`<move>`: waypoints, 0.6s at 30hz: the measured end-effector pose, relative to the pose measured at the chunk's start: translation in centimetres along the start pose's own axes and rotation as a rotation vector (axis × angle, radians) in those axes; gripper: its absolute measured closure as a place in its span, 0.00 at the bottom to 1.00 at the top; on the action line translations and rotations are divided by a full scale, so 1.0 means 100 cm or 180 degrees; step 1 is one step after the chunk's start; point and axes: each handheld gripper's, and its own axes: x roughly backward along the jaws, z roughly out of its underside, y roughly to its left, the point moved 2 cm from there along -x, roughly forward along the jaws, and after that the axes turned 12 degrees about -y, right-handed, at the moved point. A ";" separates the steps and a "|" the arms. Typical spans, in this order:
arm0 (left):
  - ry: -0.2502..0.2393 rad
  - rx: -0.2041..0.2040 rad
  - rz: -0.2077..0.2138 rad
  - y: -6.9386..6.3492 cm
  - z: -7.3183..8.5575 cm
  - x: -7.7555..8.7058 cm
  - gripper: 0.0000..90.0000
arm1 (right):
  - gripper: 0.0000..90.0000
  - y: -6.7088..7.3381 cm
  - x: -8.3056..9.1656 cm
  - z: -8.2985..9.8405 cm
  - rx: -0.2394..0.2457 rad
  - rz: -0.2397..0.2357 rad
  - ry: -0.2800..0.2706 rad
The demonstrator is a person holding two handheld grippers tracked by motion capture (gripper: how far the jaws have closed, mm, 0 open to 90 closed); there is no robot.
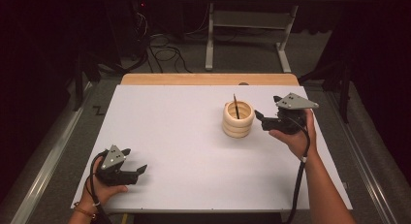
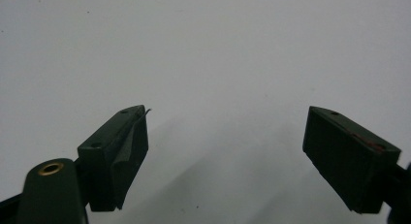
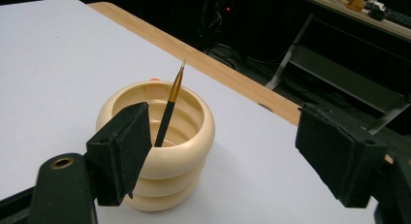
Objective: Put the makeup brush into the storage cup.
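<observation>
we see a white table (image 1: 184,136) with a wooden strip (image 1: 208,79) along its far edge, dark floor and a metal frame (image 1: 247,30) behind it. on the table's right half stands a cream ribbed holder (image 1: 238,119), three stacked rings, upright. a thin paintbrush (image 1: 236,106) stands inside it, long axis near vertical, leaning a little, handle down in the holder and pointed tip up.

the right gripper (image 1: 264,121) is held just right of the holder, near it, not touching; jaws spread wide with nothing between them. the left gripper (image 1: 138,170) sits at the near left corner, well apart from the holder, jaws also wide and empty.

right gripper view adds detail the high view lacks: paintbrush (image 3: 169,107) has a black handle, gold ferrule, fine tip, leaning toward the holder (image 3: 157,146) rim, plus an orange spot on the far rim. the holder sits ahead of the left jaw there. left gripper view shows bare white table (image 2: 218,54) between its jaws.
</observation>
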 end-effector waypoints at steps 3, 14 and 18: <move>-0.0004 0.0001 -0.0008 0.000 0.000 0.000 0.19 | 0.24 0.000 0.002 0.001 0.0007 0.0006 0.0013; -0.0004 0.0001 0.0000 0.000 0.000 0.000 0.19 | 0.24 -0.003 0.010 0.007 0.0050 0.0051 0.0030; 0.0002 0.0007 -0.0003 -0.001 0.000 -0.001 0.19 | 0.24 -0.003 0.013 0.011 0.0069 0.0056 0.0043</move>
